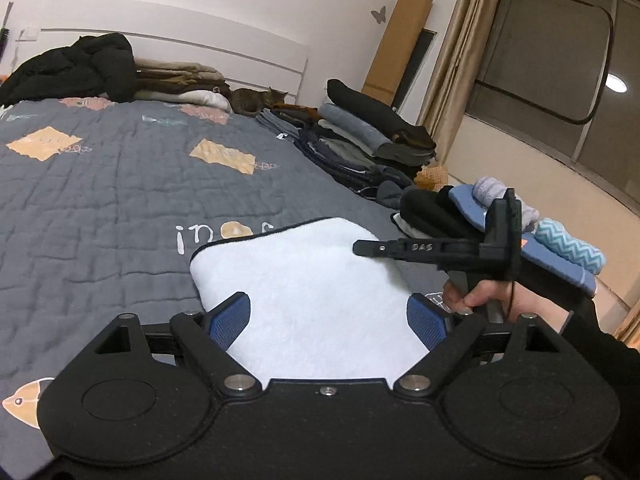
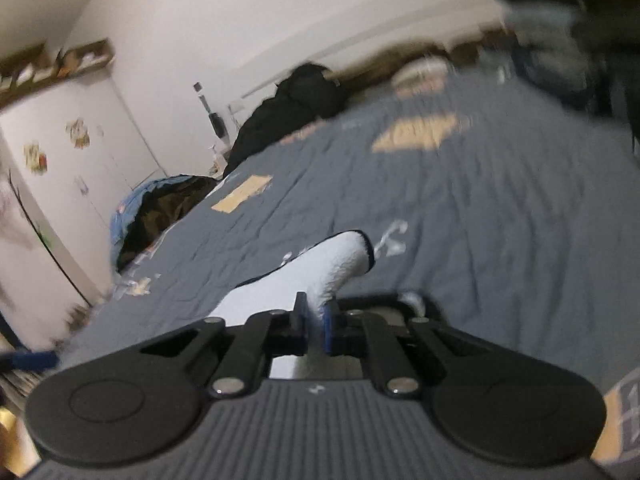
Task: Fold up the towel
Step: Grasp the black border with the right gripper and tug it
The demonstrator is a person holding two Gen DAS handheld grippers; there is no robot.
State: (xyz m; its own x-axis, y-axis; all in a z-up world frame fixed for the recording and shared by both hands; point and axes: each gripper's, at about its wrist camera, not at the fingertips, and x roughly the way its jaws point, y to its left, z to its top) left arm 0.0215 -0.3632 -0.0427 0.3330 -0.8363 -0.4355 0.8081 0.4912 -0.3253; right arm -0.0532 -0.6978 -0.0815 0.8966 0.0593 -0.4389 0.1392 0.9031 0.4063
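Note:
A white towel (image 1: 312,280) with a dark hem lies folded on the grey quilted bed (image 1: 120,200). My left gripper (image 1: 328,318) is open just over the towel's near part. Its blue pads (image 1: 230,316) stand wide apart on either side of the cloth without pressing it. A hand (image 1: 484,294) holds my right gripper (image 1: 360,247) at the towel's right edge, its thin jaws together. In the blurred right wrist view, the right gripper (image 2: 316,312) is shut on a raised fold of the towel (image 2: 344,260).
Piles of folded clothes (image 1: 360,144) line the bed's right side, with a nearer stack of blue and patterned towels (image 1: 560,248). A cat (image 1: 260,100) lies by the headboard. A black jacket (image 1: 80,68) is heaped at the far left. Window and curtain stand to the right.

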